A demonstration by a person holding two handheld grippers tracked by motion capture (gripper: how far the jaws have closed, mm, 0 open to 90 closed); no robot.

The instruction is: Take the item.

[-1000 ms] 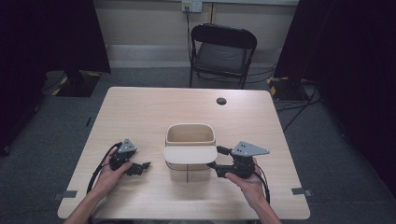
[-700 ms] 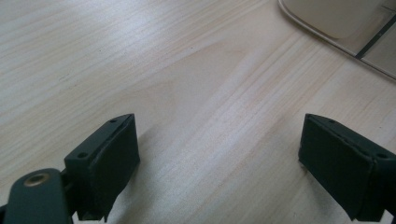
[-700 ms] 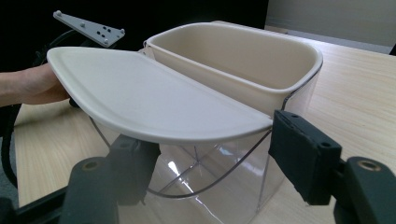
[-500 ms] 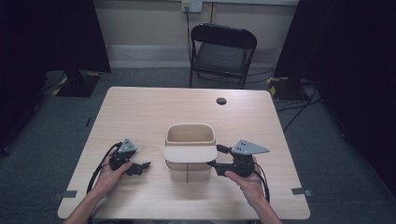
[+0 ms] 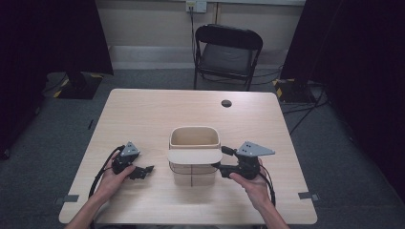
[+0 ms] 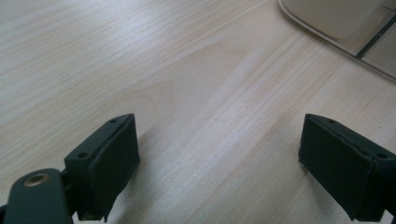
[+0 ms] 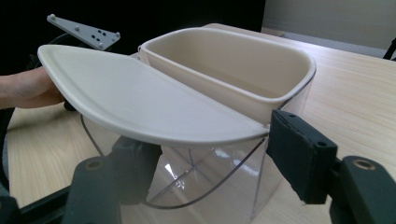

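Over on the left, the left gripper (image 5: 143, 170) rests low on the pale wooden table (image 5: 143, 114), its jaws wide apart with only bare wood between them, well to the left of the clear plastic container with the cream rim and cream flip lid (image 5: 194, 162). Plenty of open tabletop lies between that gripper and the container, and more behind the container up to the far edge. The container sits near the table's middle, closer to the front edge, its cream lid half tilted open toward the person, the transparent body showing a dark seam line. Right beside the container on its right, the right gripper (image 5: 224, 168) has been closing, one jaw under the lid's edge and one at the container's corner; I can't tell if the pads press yet. A small dark round disc (image 5: 226, 103) lies well behind the container.
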